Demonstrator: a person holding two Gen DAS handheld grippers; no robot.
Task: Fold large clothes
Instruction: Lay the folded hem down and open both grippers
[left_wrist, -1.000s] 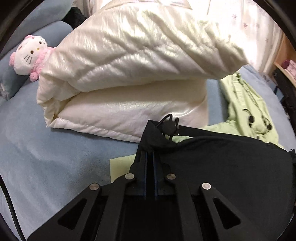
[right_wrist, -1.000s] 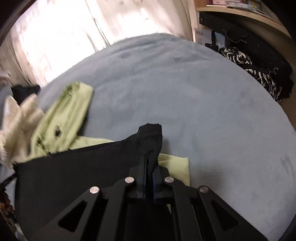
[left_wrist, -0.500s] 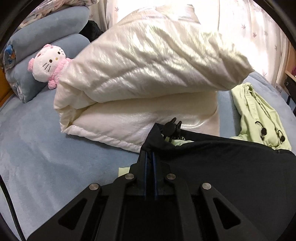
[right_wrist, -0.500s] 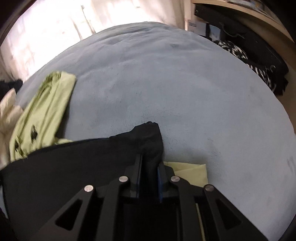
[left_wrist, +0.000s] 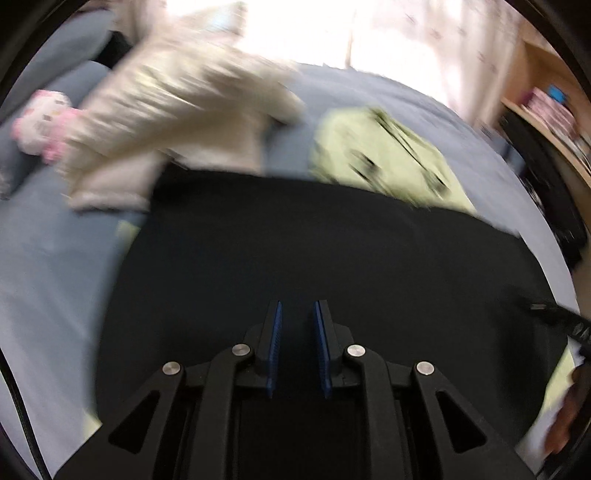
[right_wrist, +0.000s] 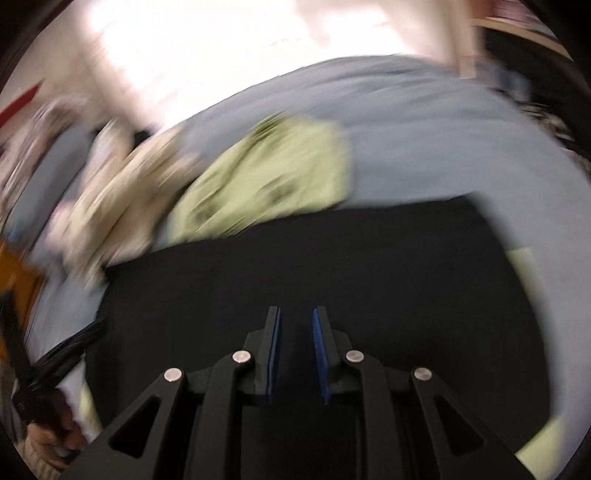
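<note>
a: how many garments on the bed (left_wrist: 55, 266)?

b: three that i can count. one black garment (left_wrist: 295, 251) spread flat in front, one pale green hooded top (left_wrist: 384, 155) just behind its far edge, one cream quilted jacket (left_wrist: 173, 122) folded behind its left corner. also one pink and white plush toy (left_wrist: 40, 125) by the grey pillows. everything is blurred.

a: and the tools?

b: two. the left gripper (left_wrist: 297, 317) has a narrow gap between its blue pads, the jaws opening, nothing between them. the right gripper (right_wrist: 296, 321) is the same: narrow gap, no cloth in it. both hang over the black garment. the left gripper also shows at the left edge of the right view, with a hand (right_wrist: 48, 439) on it.

a: what changed from a second ago?

b: then each gripper pinched a corner of the black garment, jaws closed on it. now both corners are let go, the cloth lies flat over the green sheet (right_wrist: 524, 266), and both cameras have pulled back from its far edge.
</note>
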